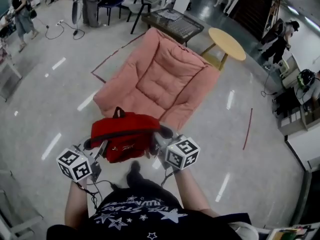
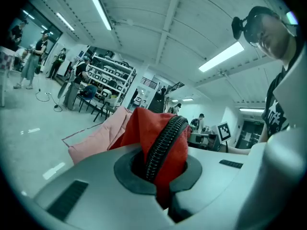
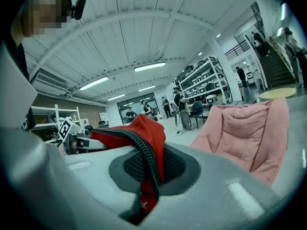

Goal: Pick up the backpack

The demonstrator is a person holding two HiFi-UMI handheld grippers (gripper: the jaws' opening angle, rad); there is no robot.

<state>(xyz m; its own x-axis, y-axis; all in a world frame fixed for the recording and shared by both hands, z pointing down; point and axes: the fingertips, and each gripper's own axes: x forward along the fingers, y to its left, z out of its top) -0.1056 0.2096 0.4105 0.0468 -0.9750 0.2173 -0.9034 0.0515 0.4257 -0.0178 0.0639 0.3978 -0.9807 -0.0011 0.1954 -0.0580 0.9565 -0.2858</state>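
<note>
A red backpack (image 1: 125,136) with black zippers and a black top loop hangs in the air between my two grippers, in front of a pink floor chair (image 1: 160,79). My left gripper (image 1: 100,151) is shut on the bag's left side, where red cloth and a black zipper (image 2: 163,147) are pinched between its jaws. My right gripper (image 1: 157,145) is shut on the bag's right side, with red fabric and zipper (image 3: 148,162) squeezed in its jaws. In the right gripper view the bag (image 3: 129,128) stretches across to the left gripper's marker cube (image 3: 64,128).
The pink chair (image 3: 249,128) lies on the shiny grey floor just beyond the bag. A round yellow table (image 1: 226,43) and a dark glass table (image 1: 172,25) stand behind it. People, chairs and shelves line the far edges of the room. Red tape marks the floor (image 1: 247,129).
</note>
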